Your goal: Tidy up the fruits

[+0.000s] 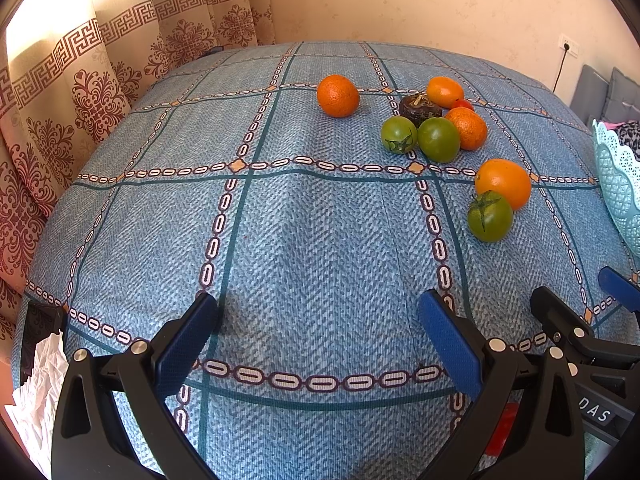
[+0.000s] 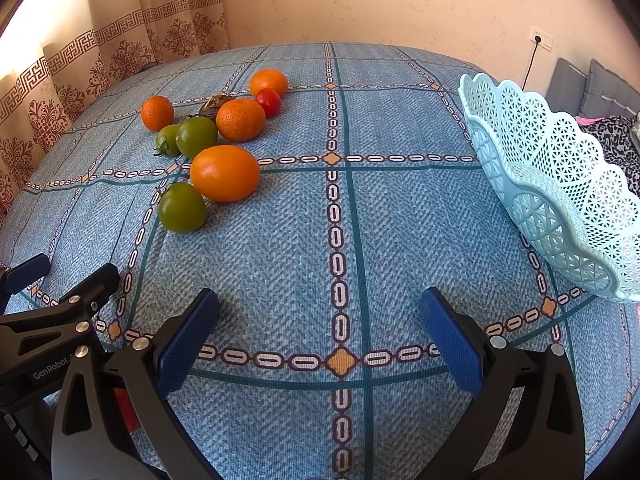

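The round fruits lie loose on the blue checked tablecloth [image 2: 400,240], well apart from the pale blue lattice plastic basket [image 2: 560,184]: 4 orange citrus, 3 green tomatoes, 1 small red tomato [image 2: 268,101] and 1 dark wrinkled fruit [image 2: 214,106], several touching. A careless nudge could probably send neighbours rolling farther from the basket. The left gripper [image 1: 318,320] and right gripper [image 2: 320,316] both hover above the cloth, fingers spread wide, holding and touching nothing.
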Demonstrator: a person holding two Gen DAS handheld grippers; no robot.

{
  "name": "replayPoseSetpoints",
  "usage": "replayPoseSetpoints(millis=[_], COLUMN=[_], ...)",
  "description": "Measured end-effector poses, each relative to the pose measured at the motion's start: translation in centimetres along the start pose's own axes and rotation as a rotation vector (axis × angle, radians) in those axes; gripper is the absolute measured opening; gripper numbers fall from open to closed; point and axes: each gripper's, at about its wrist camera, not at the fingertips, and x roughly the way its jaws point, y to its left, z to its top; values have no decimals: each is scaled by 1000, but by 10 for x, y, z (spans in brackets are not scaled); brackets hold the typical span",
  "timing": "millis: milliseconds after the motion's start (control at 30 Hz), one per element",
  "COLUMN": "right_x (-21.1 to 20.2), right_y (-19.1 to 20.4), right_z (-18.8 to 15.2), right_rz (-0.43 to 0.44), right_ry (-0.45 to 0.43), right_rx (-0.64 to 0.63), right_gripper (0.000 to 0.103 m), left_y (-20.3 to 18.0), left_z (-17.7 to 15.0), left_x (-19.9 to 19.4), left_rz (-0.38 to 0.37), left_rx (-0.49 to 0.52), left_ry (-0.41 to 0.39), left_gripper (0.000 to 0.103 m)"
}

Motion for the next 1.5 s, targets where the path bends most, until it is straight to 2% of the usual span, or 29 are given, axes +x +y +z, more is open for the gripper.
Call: replayPoseSetpoints(millis=[1500], right_x=[0], right_y=[0], right_z=[1], right_rz=[-4], right_ry=[-2], right_rx=[8], right_gripper=[101], left_y=[3], left_z=[2], left_x=[1], left_rz=[4], left_rx=[-3], left_ry=[0], left_gripper=[98])
